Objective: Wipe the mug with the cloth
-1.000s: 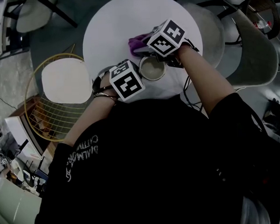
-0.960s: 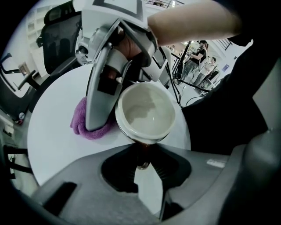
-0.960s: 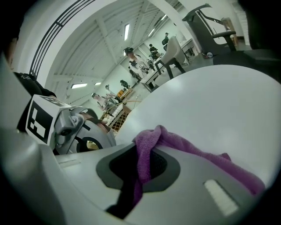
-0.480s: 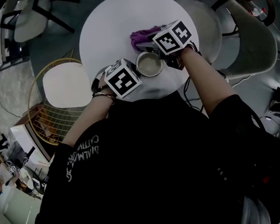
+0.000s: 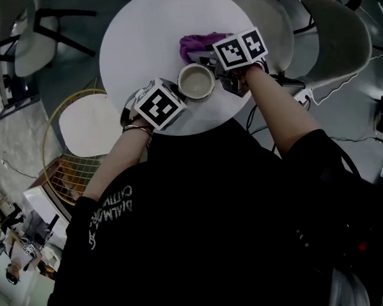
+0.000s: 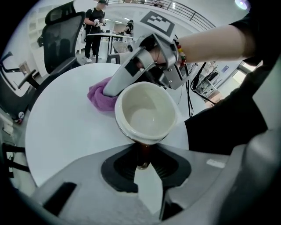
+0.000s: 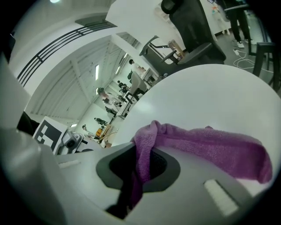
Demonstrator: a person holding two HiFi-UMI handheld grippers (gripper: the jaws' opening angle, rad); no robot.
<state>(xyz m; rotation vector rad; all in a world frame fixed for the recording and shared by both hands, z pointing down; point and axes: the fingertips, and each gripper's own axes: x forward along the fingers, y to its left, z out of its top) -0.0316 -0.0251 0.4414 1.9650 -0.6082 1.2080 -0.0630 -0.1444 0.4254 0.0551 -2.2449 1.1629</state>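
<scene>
A cream mug (image 5: 196, 82) stands near the front edge of the round white table (image 5: 141, 43). My left gripper (image 5: 174, 94) is shut on its dark handle; in the left gripper view the mug (image 6: 147, 112) sits just beyond the left gripper (image 6: 143, 159), its mouth facing the camera. A purple cloth (image 5: 197, 45) lies bunched on the table just behind the mug. My right gripper (image 5: 213, 57) is shut on it. In the right gripper view a fold of the cloth (image 7: 197, 147) is pinched in the right gripper (image 7: 141, 161). The right gripper (image 6: 115, 84) presses the cloth (image 6: 99, 96) beside the mug.
A wire-frame chair with a white seat (image 5: 87, 126) stands left of the table. Grey shell chairs (image 5: 339, 39) are at the right, with cables (image 5: 304, 95) on the floor. A black office chair (image 6: 63, 37) and standing people (image 6: 94, 22) are beyond the table.
The head view has swung, so table, mug and both grippers sit higher in the picture. The right gripper's cube has turned slightly. Both grips are unchanged.
</scene>
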